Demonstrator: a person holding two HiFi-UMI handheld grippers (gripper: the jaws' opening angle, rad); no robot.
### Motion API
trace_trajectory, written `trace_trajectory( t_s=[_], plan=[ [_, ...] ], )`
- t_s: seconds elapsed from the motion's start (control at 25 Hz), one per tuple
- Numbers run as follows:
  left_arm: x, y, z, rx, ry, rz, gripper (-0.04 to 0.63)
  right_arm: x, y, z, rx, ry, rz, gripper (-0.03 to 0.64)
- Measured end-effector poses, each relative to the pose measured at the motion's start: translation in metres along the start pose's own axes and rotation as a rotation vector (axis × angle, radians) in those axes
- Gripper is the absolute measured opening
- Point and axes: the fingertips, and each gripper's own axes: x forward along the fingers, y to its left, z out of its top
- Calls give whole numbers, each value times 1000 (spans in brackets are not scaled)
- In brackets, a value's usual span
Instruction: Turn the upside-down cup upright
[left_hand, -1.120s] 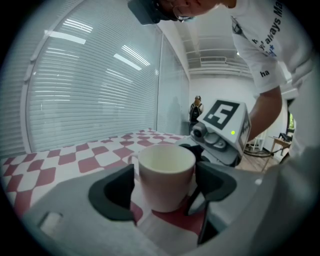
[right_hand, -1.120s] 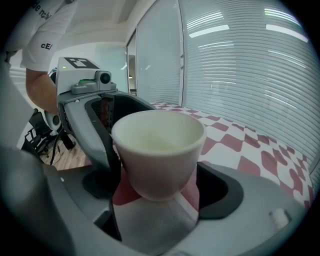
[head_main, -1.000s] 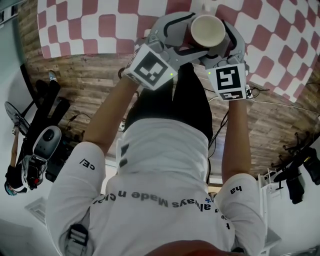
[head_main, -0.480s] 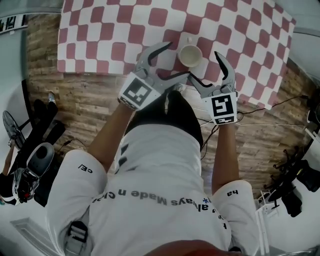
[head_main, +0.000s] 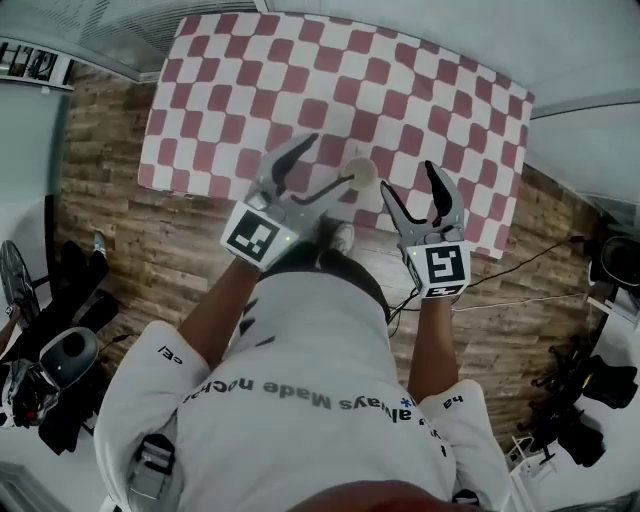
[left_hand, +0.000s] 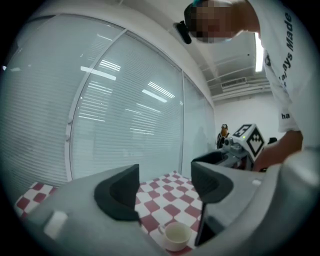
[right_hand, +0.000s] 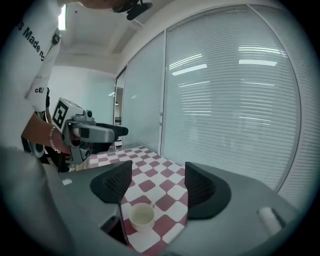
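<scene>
Left gripper view: empty jaws, cup (left_hand: 175, 235) upright below.
Left gripper (left_hand: 162, 187) and right gripper (right_hand: 157, 182), both released, have just been narrowing on nothing; the cup stands mouth-up by the table's (head_main: 250, 80) near edge, so the task looks done.

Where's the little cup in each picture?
Head view: the cup stands upright near the middle, by the near edge of the table.
Left gripper view: the cup is at the bottom centre.
Right gripper view: the cup is low down, left of centre.
Shared landmark: the red-and-white checked tablecloth under it.
</scene>
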Motion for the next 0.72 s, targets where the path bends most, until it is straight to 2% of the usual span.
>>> trace_trajectory(
  t_s=[0.2, 0.28, 0.52, 0.72],
  plan=[
    [-16, -9, 38, 11, -22, 32, 293, -32, 2, 46, 27, -73, -49, 287],
    [-22, -14, 51, 12, -30, 51, 285, -44, 2, 62, 46, -104, -69, 287],
    [-35, -17, 86, -2, -69, 122, 282, -77, -2, 106, 111, -202, -132, 253],
    [-47, -14, 108, -31, -108, 160, 250, -92, 4, 129, 136, -237, -136, 245]
  ],
)
